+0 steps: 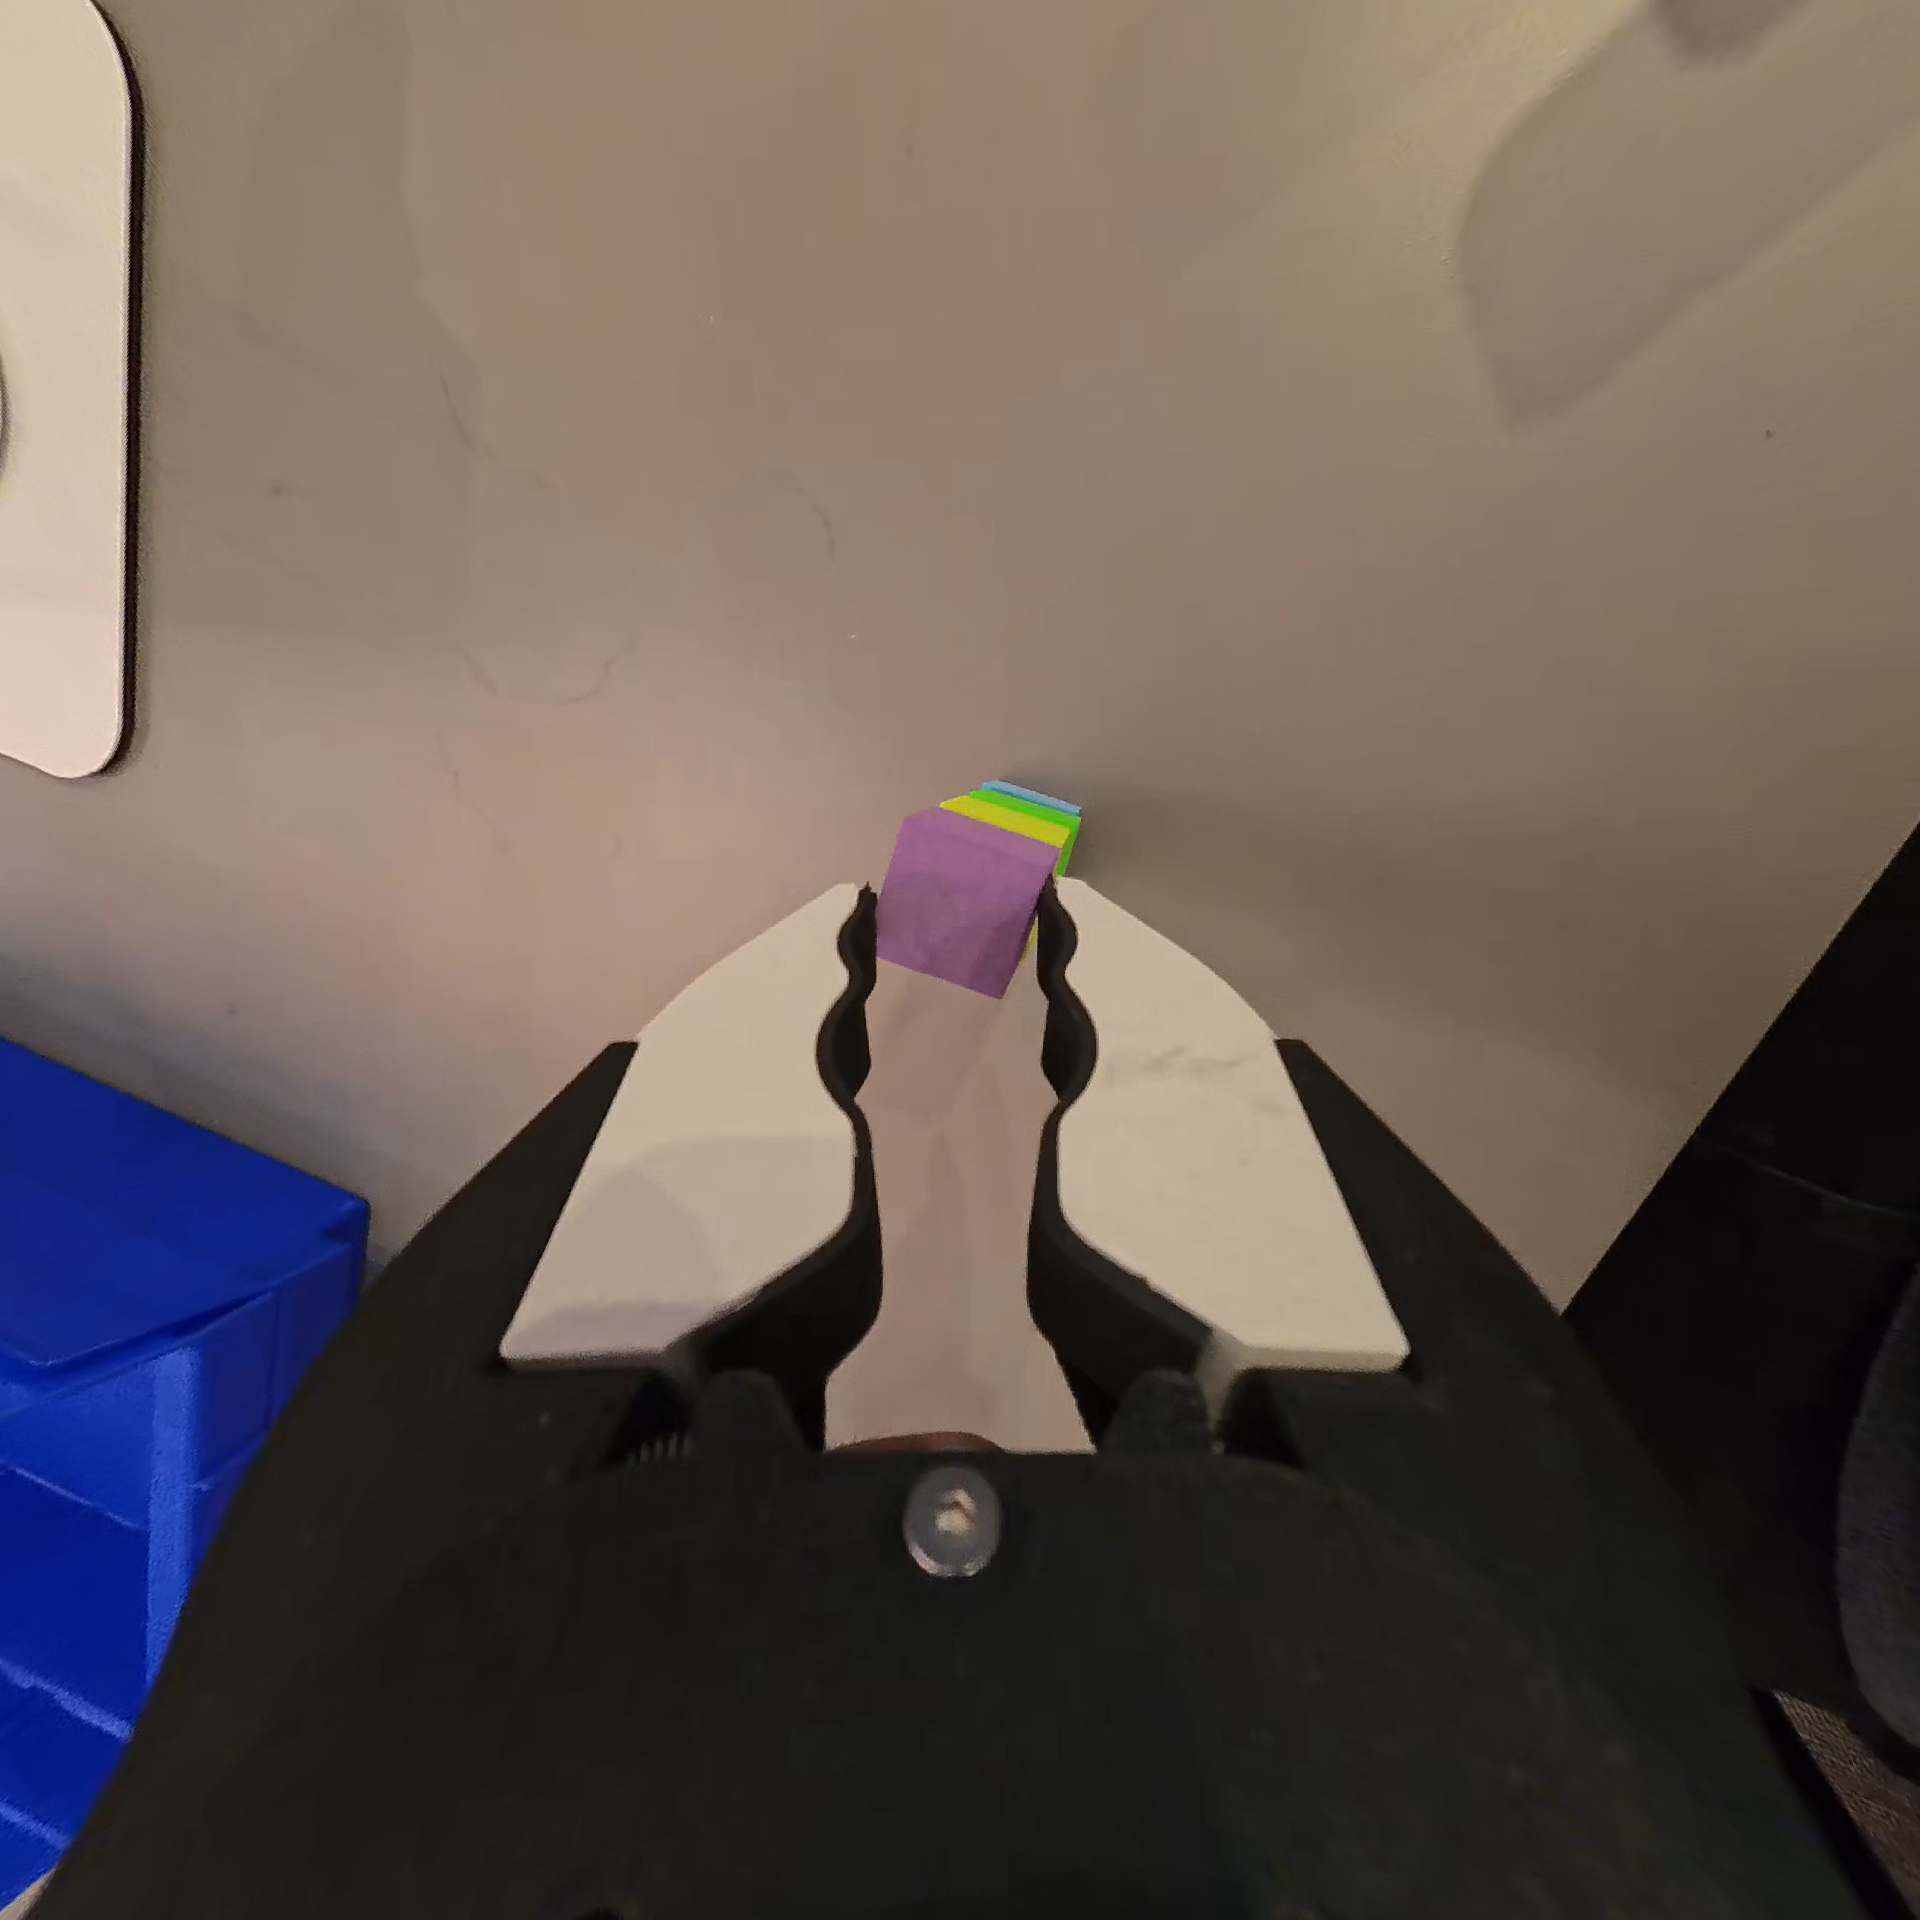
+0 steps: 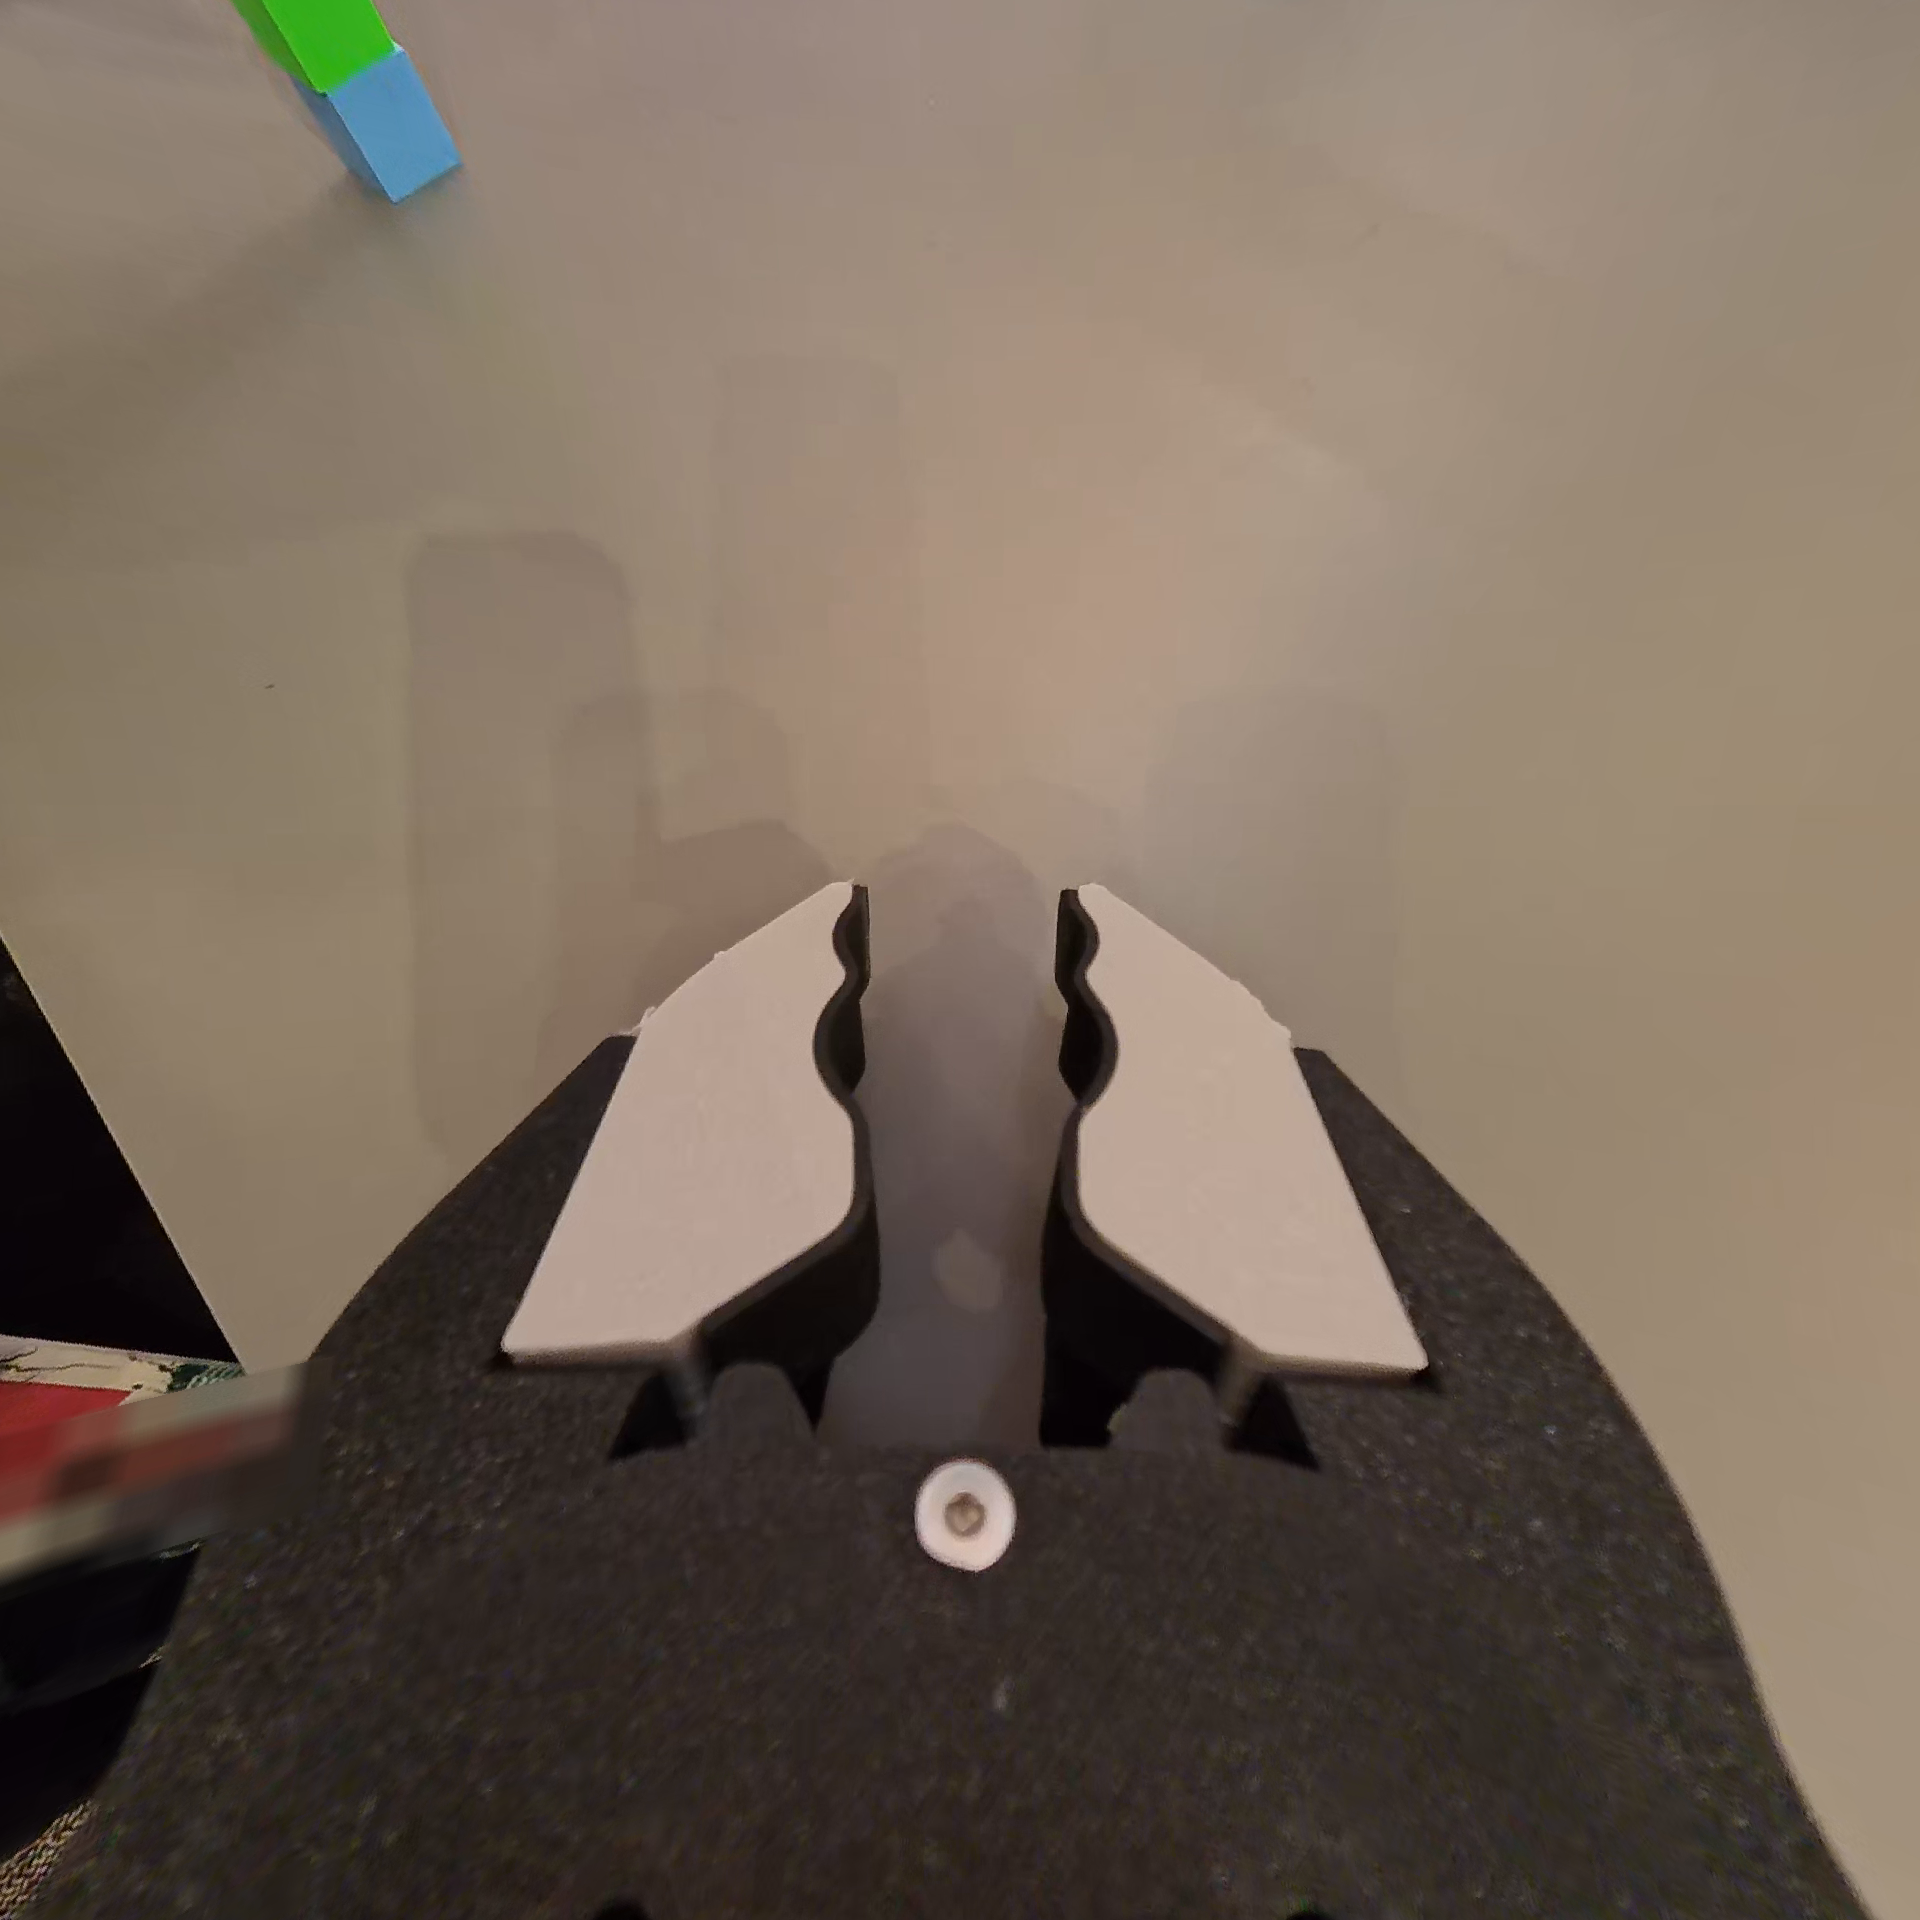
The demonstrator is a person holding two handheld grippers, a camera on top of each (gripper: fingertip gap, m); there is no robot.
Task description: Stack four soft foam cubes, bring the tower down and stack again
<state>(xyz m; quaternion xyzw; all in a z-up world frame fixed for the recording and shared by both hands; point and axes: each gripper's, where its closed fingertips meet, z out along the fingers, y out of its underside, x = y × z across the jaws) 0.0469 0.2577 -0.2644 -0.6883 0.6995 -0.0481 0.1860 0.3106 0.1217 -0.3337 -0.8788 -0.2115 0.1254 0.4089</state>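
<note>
In the left wrist view I look down on a tower of foam cubes on the grey table (image 1: 935, 416). A purple cube (image 1: 951, 920) is on top, with the edges of a yellow cube (image 1: 1003, 821), a green cube (image 1: 1044, 812) and a blue cube (image 1: 1029, 794) showing beneath it. My left gripper (image 1: 956, 902) is shut on the purple cube, with both pad tips against its sides. My right gripper (image 2: 961, 904) is open and empty over bare table. The green cube (image 2: 312, 42) and the blue cube (image 2: 390, 130) show in the right wrist view at the far top left.
A blue plastic bin (image 1: 135, 1299) stands at the lower left and a white rounded board (image 1: 52, 416) lies at the far left. The table's dark edge runs along the right (image 1: 1766, 1143). In the right wrist view the table edge (image 2: 94, 1091) is at the lower left. My hands' fingertips stand some 30 cm from each other.
</note>
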